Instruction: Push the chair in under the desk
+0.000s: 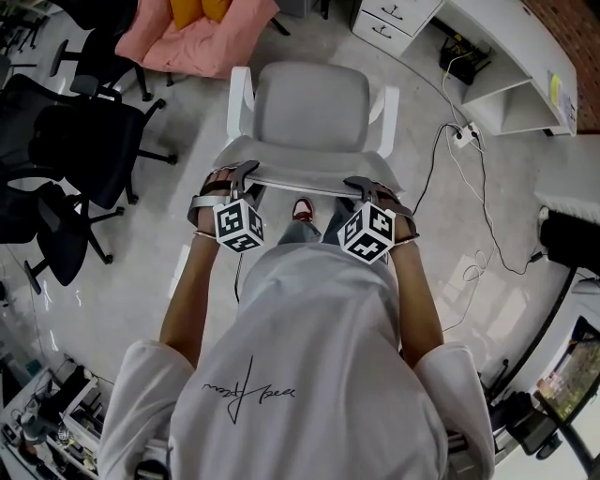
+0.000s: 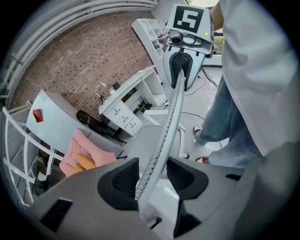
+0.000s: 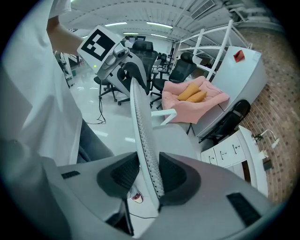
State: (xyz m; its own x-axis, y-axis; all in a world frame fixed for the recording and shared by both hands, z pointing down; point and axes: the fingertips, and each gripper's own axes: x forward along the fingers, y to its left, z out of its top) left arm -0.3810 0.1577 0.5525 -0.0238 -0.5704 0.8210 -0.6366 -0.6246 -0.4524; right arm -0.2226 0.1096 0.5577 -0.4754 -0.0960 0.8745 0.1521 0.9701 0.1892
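the chair (image 1: 312,108) is coloured pale grey with white arms; the blanket (image 1: 202,42) is coloured pink, the office chairs (image 1: 89,141) black.

Pink blanket (image 1: 202,42) heaped with orange cushions (image 1: 187,9), black office chairs (image 1: 89,150) just beside. White drawer unit (image 1: 394,19) further round, power strip (image 1: 464,136) on the floor (image 1: 141,281) near it. Brick wall (image 2: 84,61) behind.

white t-shirt (image 1: 319,337), blue jeans (image 2: 227,124)

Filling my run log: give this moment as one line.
left claw: open astride top edge of grey mesh chair backrest | right claw: shut on same edge | chair: not yet under white desk
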